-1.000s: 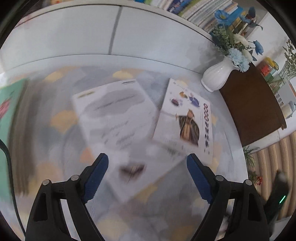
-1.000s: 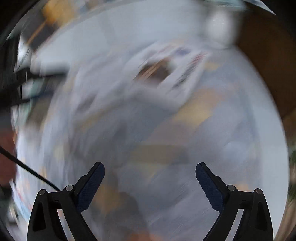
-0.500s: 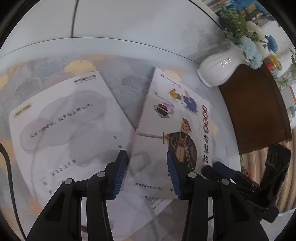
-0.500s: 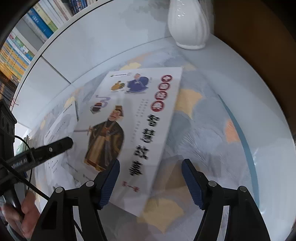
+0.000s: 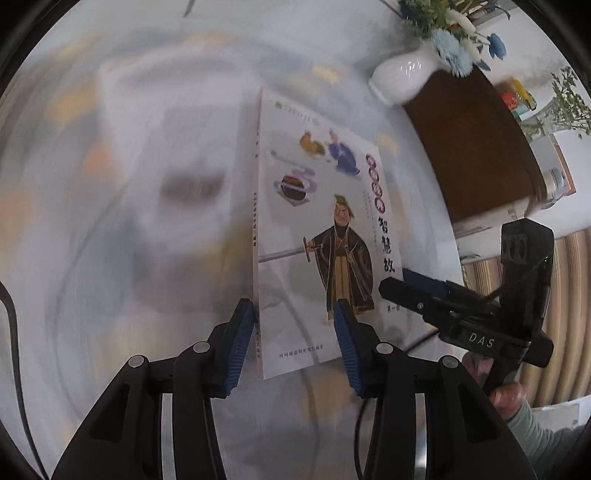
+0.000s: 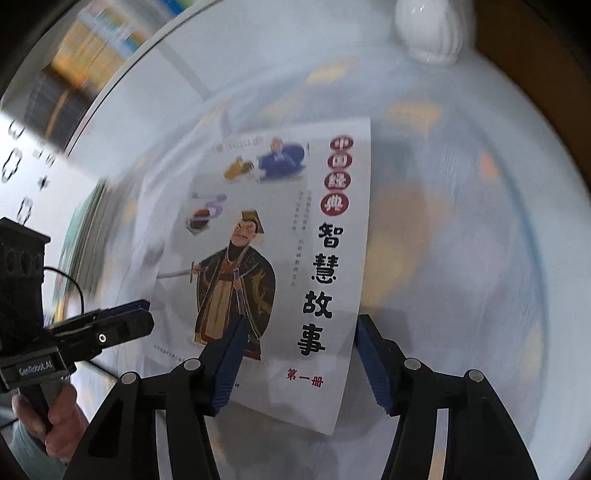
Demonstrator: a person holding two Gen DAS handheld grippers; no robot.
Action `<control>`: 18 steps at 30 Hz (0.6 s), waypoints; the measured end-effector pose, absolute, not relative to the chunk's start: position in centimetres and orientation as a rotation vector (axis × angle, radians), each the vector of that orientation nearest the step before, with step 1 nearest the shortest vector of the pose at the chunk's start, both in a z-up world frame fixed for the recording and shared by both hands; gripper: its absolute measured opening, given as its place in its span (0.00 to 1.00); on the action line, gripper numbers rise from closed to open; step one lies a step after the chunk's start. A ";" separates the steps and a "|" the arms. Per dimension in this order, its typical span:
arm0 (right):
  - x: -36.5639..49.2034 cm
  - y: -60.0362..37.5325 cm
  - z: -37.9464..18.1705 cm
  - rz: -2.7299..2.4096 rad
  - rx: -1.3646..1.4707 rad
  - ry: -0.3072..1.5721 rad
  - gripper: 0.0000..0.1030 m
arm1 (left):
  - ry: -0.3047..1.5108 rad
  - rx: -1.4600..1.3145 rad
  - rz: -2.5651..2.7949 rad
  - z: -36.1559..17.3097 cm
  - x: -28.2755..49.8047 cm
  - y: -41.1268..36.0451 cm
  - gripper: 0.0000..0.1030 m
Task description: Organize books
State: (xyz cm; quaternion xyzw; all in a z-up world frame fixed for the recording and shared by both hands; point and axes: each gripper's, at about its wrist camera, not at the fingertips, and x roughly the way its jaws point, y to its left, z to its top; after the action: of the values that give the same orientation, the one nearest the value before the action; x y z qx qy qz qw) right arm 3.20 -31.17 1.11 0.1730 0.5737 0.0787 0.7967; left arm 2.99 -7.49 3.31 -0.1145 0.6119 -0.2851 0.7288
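White-covered, the story book (image 5: 325, 236) is now rising off the bench (image 5: 110, 258) — it was lying flat half a second ago. Left gripper (image 5: 295, 325) is clamping its spine edge, right gripper (image 6: 299, 350) its opposite edge — jaws narrowed onto it, so shelving can follow.

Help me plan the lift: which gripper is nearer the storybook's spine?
Left. The left gripper sits at the storybook's spine edge; the right gripper sits at the opposite, open edge.

Second book (image 5: 177, 192) smeared by blur, vase (image 6: 430, 29) cut off at top edge, tabletop (image 6: 461, 229) pattern blurred
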 end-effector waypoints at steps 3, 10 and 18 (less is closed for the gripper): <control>-1.0 -29.2 1.0 0.232 0.329 1.257 0.57 | 1.398 -0.271 -0.602 2.3 -2.0 -5.6 0.38; -5.8 -28.5 1.3 0.156 0.244 1.279 0.40 | 1.386 -0.365 -0.541 1.5 -6.4 -4.2 0.35; -7.7 -28.6 0.8 0.187 0.323 1.252 0.39 | 1.334 -0.707 -0.692 1.9 -6.2 -3.3 0.36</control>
State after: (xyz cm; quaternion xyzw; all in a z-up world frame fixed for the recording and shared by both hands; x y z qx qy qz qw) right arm -7.70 -28.63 0.84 0.1501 0.5824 0.0869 0.7941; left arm -6.18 -3.28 1.95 -0.3144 0.5930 -0.3075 0.6745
